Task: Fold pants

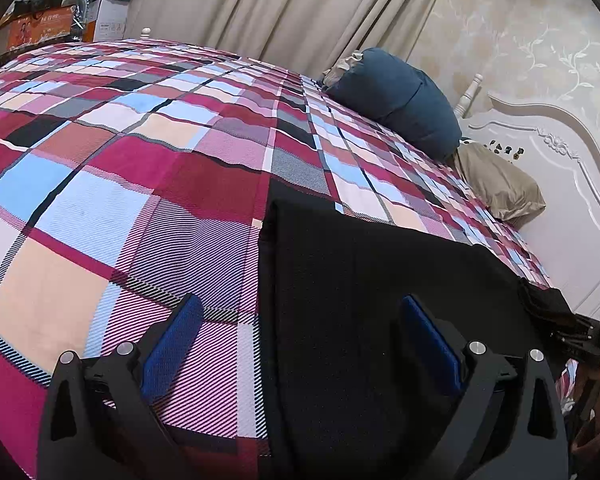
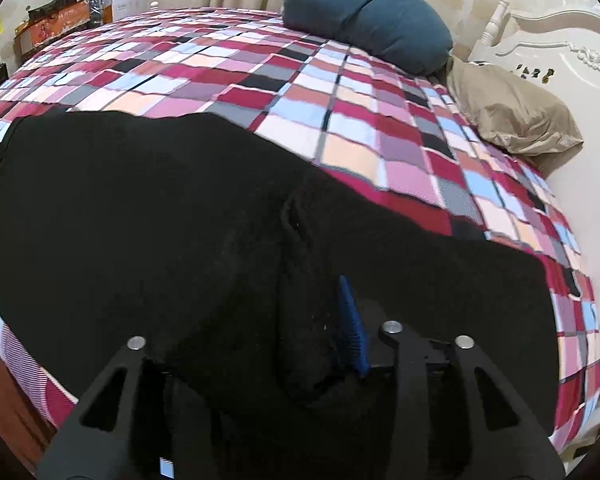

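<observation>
A: The black pants [image 2: 180, 208] are lying flat on the checked bedspread [image 1: 100, 184], close to the near edge of the bed, and their long axis is running side to side across the right camera's view.

B: And the right gripper [image 2: 300, 344] is sitting right over them, pointing steeply down. I'm seeing a fold of black cloth bunching up between its fingers, beside the one blue pad [image 2: 352, 328] that's showing.

A: Is it pinching that fold?

B: I can't tell. The other finger is buried in black fabric, so whether the pads are pressing isn't showing.

A: Over to the left gripper [image 1: 300, 344], then. Its jaws are standing wide apart, nothing between them, hovering above the pants' left end.

B: Yes, that end's straight edge is running away from the camera, dividing the gap, with bedspread under one finger and black cloth under the other.

A: So each hand is covering its own stretch of the cloth.

B: My guess is the next fold is going along that long axis, and the left hand is the nearer one to that free end.
</observation>
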`<state>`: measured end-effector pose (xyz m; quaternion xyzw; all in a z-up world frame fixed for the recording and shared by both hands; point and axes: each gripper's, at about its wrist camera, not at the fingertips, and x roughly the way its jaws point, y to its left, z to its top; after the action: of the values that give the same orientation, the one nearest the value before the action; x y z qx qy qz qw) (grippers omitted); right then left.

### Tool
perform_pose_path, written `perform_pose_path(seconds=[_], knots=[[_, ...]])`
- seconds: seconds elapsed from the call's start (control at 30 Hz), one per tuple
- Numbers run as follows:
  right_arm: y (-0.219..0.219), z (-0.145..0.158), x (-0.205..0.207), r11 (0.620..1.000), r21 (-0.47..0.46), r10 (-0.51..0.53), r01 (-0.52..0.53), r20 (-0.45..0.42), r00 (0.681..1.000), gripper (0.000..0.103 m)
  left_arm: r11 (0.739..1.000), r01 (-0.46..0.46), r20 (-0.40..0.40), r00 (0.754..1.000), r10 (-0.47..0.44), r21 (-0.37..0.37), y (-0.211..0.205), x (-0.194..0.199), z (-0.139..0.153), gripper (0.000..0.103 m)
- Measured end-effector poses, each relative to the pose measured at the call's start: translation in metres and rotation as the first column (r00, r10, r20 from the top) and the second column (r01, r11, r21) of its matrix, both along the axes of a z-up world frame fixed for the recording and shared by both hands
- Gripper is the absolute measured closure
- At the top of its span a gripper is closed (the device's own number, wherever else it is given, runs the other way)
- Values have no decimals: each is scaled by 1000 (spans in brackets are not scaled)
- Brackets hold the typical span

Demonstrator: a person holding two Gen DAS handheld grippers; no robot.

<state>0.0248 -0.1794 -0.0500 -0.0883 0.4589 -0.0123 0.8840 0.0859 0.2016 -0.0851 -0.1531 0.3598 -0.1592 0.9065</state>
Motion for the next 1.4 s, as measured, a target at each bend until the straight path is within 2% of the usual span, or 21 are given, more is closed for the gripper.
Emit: perform_pose_path(seconds=[0.07, 0.2, 0.37, 0.43, 0.53, 0.6, 0.67, 0.77, 0.87, 0.93, 1.0, 1.03, 1.13, 1.17, 1.2, 1.23, 1.27, 1.33, 1.4], knots=[[4, 1, -4, 998, 58, 11, -10, -6, 1000, 51, 1000, 0, 0, 1000, 0, 0, 0, 0, 0, 5], [15, 5, -11, 985, 166, 49, -46, -16, 999, 43, 1000, 0, 0, 1000, 0, -2, 0, 0, 0, 5], [32, 11, -21, 967, 237, 100, -91, -25, 995, 30, 1000, -1, 1, 1000, 1, -3, 0, -1, 0, 5], [33, 15, -28, 954, 279, 120, -110, -20, 993, 29, 1000, 0, 1, 1000, 0, -3, 0, -1, -1, 5], [22, 29, -42, 924, 355, 153, -143, 0, 988, 29, 1000, -1, 1, 1000, 1, -2, 0, -1, -1, 5], [-1, 42, -52, 880, 454, 144, -136, 16, 989, 29, 1000, -1, 2, 1000, 1, -3, 0, -1, -1, 5], [-35, 56, -64, 842, 531, 91, -100, 42, 995, 29, 1000, -1, 1, 1000, 1, -3, 0, -1, -1, 5], [-98, 75, -84, 807, 591, -48, -5, 74, 996, 28, 1000, -2, 2, 1000, 2, -2, 0, -1, 0, 5], [-172, 79, -103, 775, 615, -242, 148, 72, 968, 25, 1000, -2, 2, 1000, 2, -3, 0, -1, 0, 5], [-214, 68, -112, 718, 646, -359, 260, 24, 933, 25, 1000, -2, 2, 1000, 2, -1, 0, -1, 0, 5], [-253, 41, -116, 612, 716, -425, 334, -59, 903, 25, 1000, -3, 1, 1000, 3, 0, -1, -1, 0, 5], [-263, 25, -114, 557, 751, -415, 353, -116, 902, 25, 1000, -3, 1, 1000, 3, 0, -1, -1, 0, 5], [-269, -6, -109, 434, 837, -353, 332, -181, 918, 25, 1000, -4, 0, 1000, 4, 4, -1, -1, 1, 5], [-265, -15, -106, 403, 856, -315, 322, -201, 928, 33, 1000, -4, 0, 1000, 4, 4, -2, 0, 1, 5], [-262, -20, -104, 396, 861, -294, 319, -210, 932, 37, 1000, -4, 0, 1000, 4, 4, -2, 0, 1, 5], [-260, -22, -103, 412, 851, -292, 325, -214, 932, 45, 1000, -4, 0, 1000, 4, 4, -2, -1, 1, 5], [-258, -23, -103, 447, 832, -292, 329, -212, 933, 58, 1000, -4, 1, 1000, 4, 4, -2, -1, 1, 5], [-262, -27, -104, 477, 813, -292, 334, -212, 933, 73, 1000, -4, 1, 1000, 4, 3, -2, -1, 1, 5], [-266, -35, -107, 471, 819, -288, 328, -209, 935, 77, 1000, -4, 2, 1000, 4, 2, -1, -1, 1, 5]])
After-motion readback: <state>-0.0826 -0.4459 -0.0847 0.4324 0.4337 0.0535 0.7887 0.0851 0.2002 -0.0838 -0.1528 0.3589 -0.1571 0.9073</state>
